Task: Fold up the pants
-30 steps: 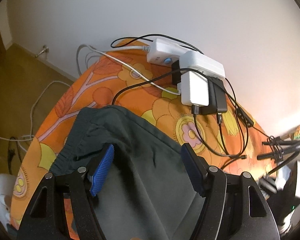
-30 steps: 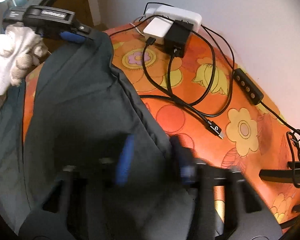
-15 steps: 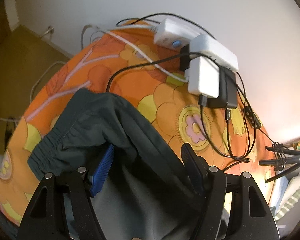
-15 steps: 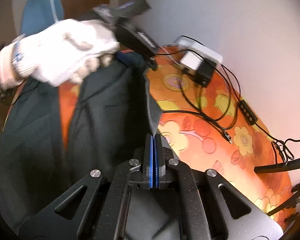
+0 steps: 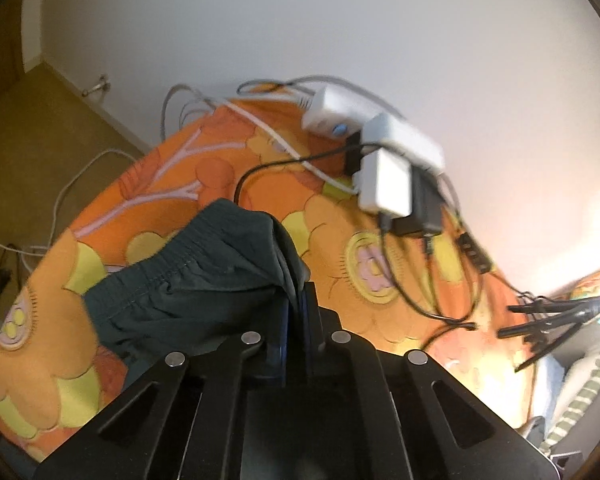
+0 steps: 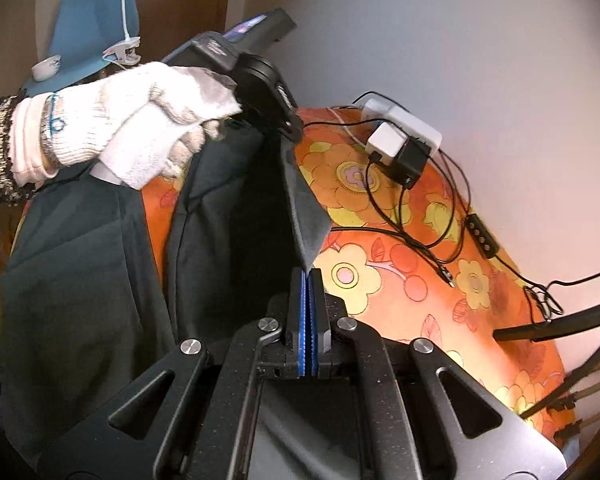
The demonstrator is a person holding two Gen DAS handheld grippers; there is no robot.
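Dark green pants (image 5: pixel 204 276) lie on a desk covered by an orange floral cloth (image 5: pixel 160 184), beside chargers and cables (image 5: pixel 384 184). The left gripper (image 5: pixel 296 312) has just closed its fingers on the elastic waistband. The right gripper (image 6: pixel 309 292), fingers together, pinches a raised fabric edge.

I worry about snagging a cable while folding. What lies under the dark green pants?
Under the pants only the orange floral cloth shows, at their edges and in a gap. The black cables lie beside them, uncovered. Whatever sits beneath the fabric itself is hidden.
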